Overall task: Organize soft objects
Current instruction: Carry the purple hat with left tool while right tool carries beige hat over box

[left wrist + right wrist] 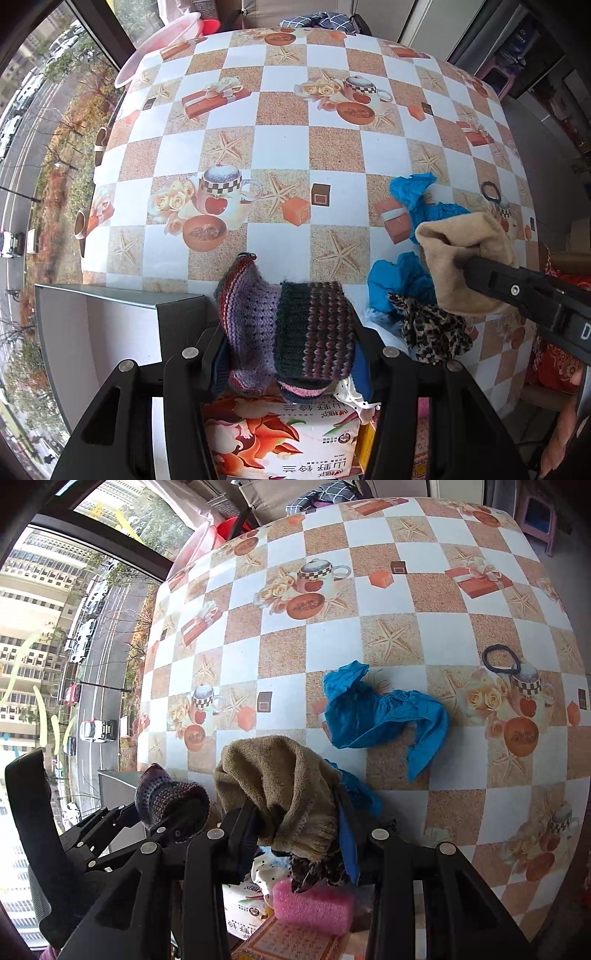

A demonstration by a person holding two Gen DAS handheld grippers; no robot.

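Jaws clamp striped knit (295,332), fuzzy tan cloth (280,786).

Left gripper (291,354): matt black plastic, shiny metal rivets, clamped on chunky purple striped knit (295,325), woolly, ribbed. Right gripper (295,834): same matt plastic, closed on tan sock (280,790), soft fuzzy cloth, coarse weave. Tablecloth (280,147): smooth printed vinyl, slight sheen. Blue covers (376,712): thin crinkled plastic-like fabric. Leopard-print cloth (432,328): thin, soft. Pink sponge (314,904): porous foam. Hair tie (500,659): black, material unclear. Grey box (110,325) at near left edge: smooth, matt.
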